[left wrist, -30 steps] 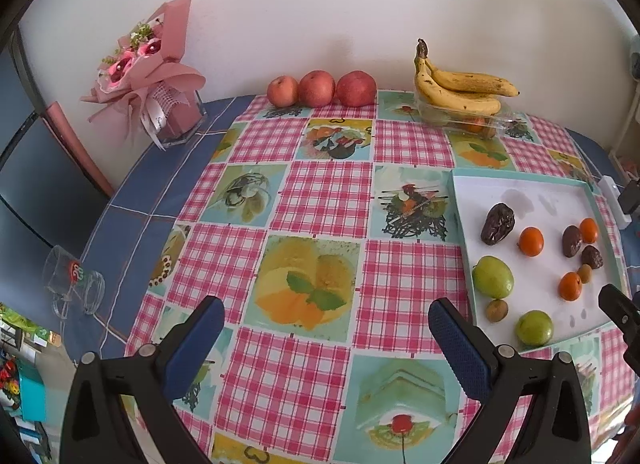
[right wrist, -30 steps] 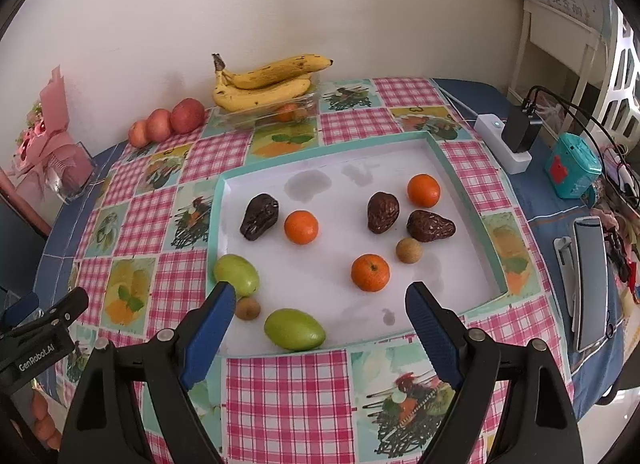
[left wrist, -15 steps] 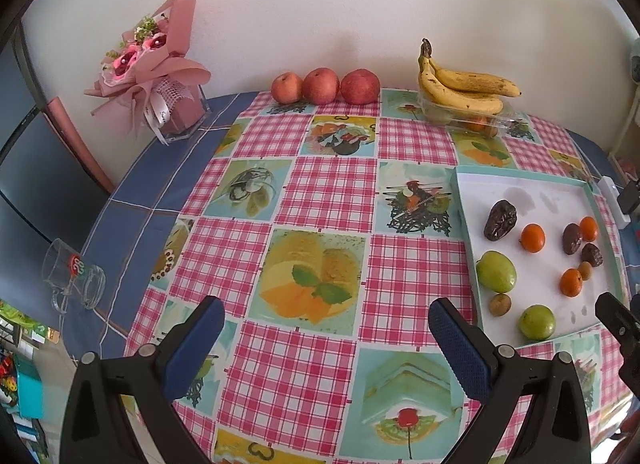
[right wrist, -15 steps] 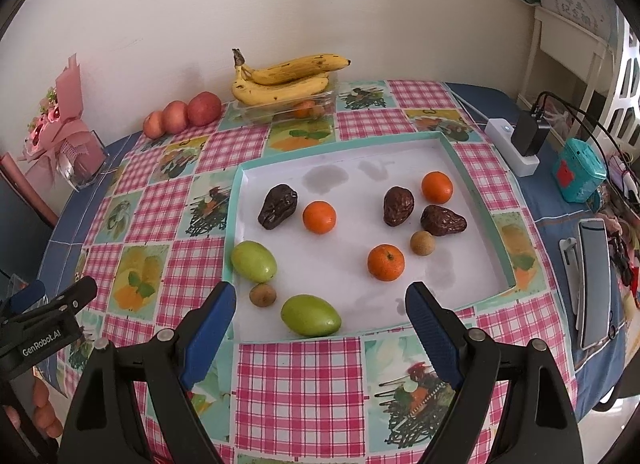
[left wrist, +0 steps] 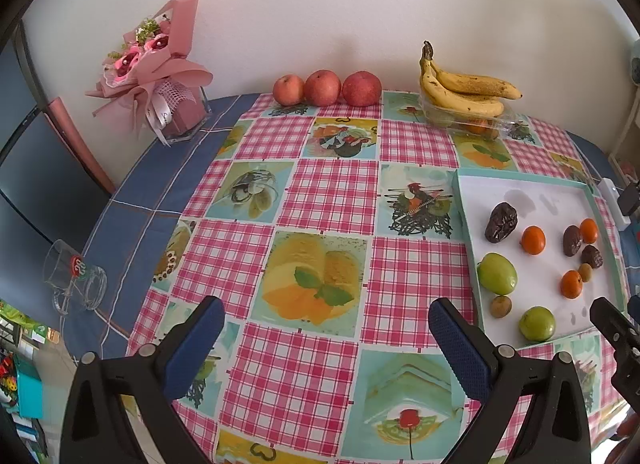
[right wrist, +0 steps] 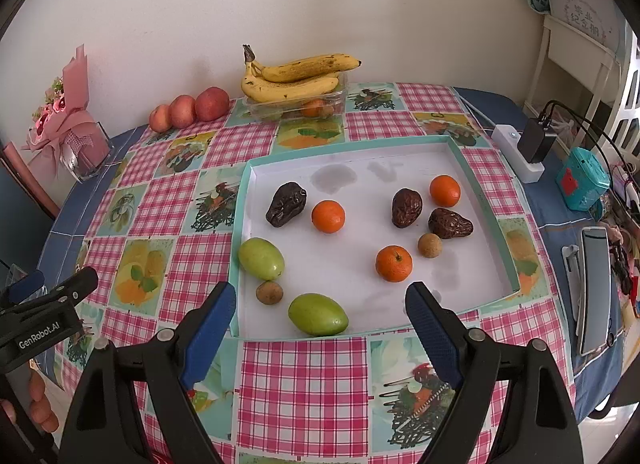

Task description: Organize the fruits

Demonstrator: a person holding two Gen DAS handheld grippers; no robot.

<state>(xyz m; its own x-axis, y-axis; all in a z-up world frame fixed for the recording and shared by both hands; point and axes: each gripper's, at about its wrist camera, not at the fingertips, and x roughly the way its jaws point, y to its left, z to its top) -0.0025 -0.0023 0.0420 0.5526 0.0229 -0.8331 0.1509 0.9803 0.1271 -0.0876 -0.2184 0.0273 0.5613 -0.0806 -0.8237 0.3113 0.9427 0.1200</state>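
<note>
Since a second ago your right view has slid so the tray sits further right and the fruit looks a little nearer; your left view has hardly changed.

From your left wrist, the left tool [left wrist: 326, 338] hangs released over the checked cloth of the bench [left wrist: 328, 199], with nothing between its blue pads. Three apples [left wrist: 326, 87] line the wall, and the bananas [left wrist: 464, 89] rest on a clear box beside them. A pink bouquet [left wrist: 154, 59] stands at the far left, and a glass mug [left wrist: 74, 282] lies on its side near the bench edge.

From your right wrist, the right tool [right wrist: 320, 316] is spread wide and empty, hovering over the near edge of the tray [right wrist: 486, 187]. Inside the tray lie three oranges [right wrist: 328, 216], three dark wrinkled fruits [right wrist: 286, 203], two green fruits [right wrist: 318, 314] and two small brown ones [right wrist: 269, 292], all scattered apart. One green fruit lies just ahead, between your pads but untouched. A power strip [right wrist: 516, 157] sits beyond the tray's right side.
</note>
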